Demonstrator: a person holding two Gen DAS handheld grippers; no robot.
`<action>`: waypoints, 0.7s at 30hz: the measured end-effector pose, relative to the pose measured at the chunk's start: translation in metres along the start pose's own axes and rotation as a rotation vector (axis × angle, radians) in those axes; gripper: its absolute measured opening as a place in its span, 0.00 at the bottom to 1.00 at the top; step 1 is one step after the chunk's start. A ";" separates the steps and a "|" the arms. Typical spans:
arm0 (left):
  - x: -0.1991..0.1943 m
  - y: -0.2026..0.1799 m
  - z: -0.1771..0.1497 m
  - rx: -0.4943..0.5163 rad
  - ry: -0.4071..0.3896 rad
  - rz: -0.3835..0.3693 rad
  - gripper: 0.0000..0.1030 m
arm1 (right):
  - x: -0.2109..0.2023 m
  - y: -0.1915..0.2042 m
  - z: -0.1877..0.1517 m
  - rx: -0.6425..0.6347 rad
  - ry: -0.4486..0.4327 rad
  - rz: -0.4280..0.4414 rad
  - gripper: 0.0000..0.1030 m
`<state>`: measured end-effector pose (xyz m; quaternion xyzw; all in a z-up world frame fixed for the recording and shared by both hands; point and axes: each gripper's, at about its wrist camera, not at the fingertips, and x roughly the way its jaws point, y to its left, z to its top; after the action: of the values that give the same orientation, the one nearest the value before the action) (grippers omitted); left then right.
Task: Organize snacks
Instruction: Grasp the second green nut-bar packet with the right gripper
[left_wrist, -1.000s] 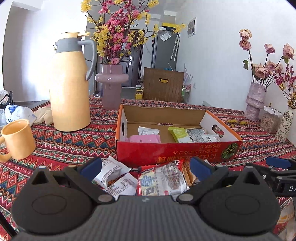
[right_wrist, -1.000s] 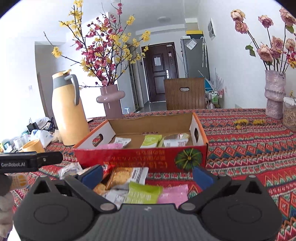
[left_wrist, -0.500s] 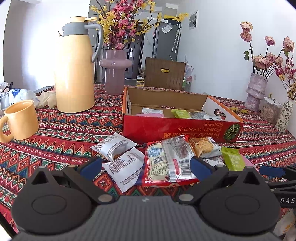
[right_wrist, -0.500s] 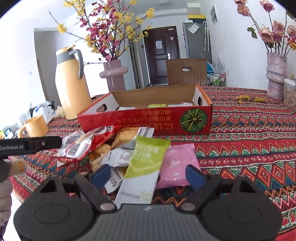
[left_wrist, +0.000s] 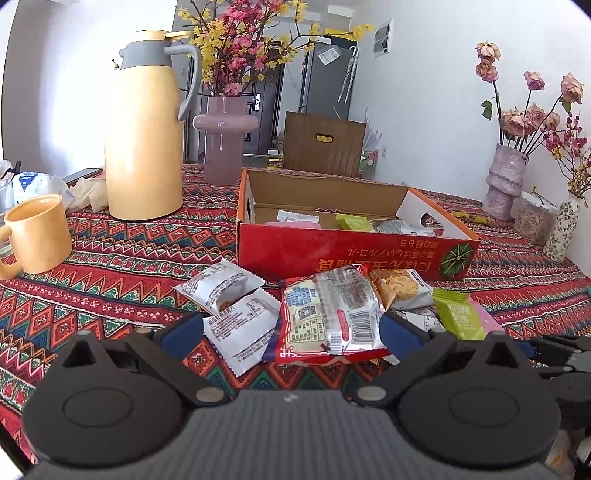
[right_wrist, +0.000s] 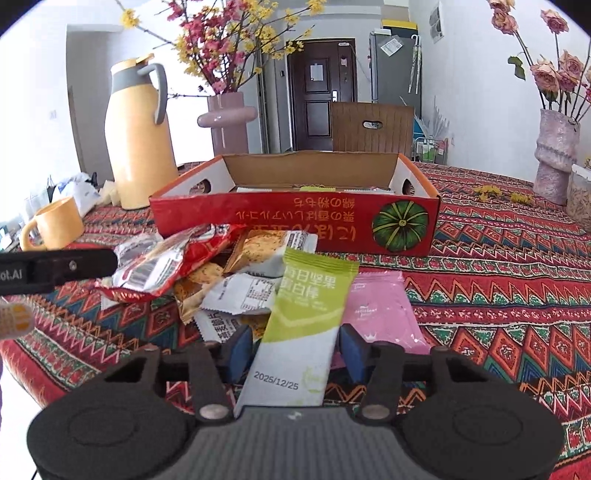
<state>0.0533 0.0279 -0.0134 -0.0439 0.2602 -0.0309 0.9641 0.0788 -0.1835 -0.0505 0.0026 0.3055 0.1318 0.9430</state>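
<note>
A red cardboard box (left_wrist: 354, 254) (right_wrist: 295, 225) stands open on the patterned tablecloth with a few snack packets inside. A pile of snack packets lies in front of it. My left gripper (left_wrist: 291, 328) is open, low over a red-and-silver packet (left_wrist: 328, 314) and a white packet (left_wrist: 240, 328). My right gripper (right_wrist: 295, 349) has its jaws closed in on the sides of a green packet (right_wrist: 306, 317), which lies between its fingers. A pink packet (right_wrist: 380, 310) lies just right of it.
A yellow thermos jug (left_wrist: 147, 129), a yellow mug (left_wrist: 37, 232) and a pink vase of blossoms (left_wrist: 225, 140) stand left of the box. Vases with dried roses (left_wrist: 506, 181) stand at the far right. The table edge runs close on the left (right_wrist: 22, 369).
Both grippers have dropped lower toward the snack pile. The right gripper's jaws have narrowed from wide open onto the green packet. The left gripper stays open.
</note>
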 end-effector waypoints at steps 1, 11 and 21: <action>0.000 0.000 0.000 -0.002 -0.001 0.000 1.00 | 0.000 0.001 -0.001 -0.005 0.000 -0.002 0.49; 0.000 0.002 0.002 -0.014 0.000 0.002 1.00 | -0.006 -0.006 -0.001 0.009 -0.019 -0.009 0.35; 0.011 0.000 0.013 -0.026 0.029 -0.002 1.00 | -0.020 -0.018 0.007 0.044 -0.081 0.006 0.35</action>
<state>0.0695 0.0279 -0.0078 -0.0560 0.2743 -0.0290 0.9596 0.0718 -0.2052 -0.0350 0.0296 0.2696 0.1277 0.9540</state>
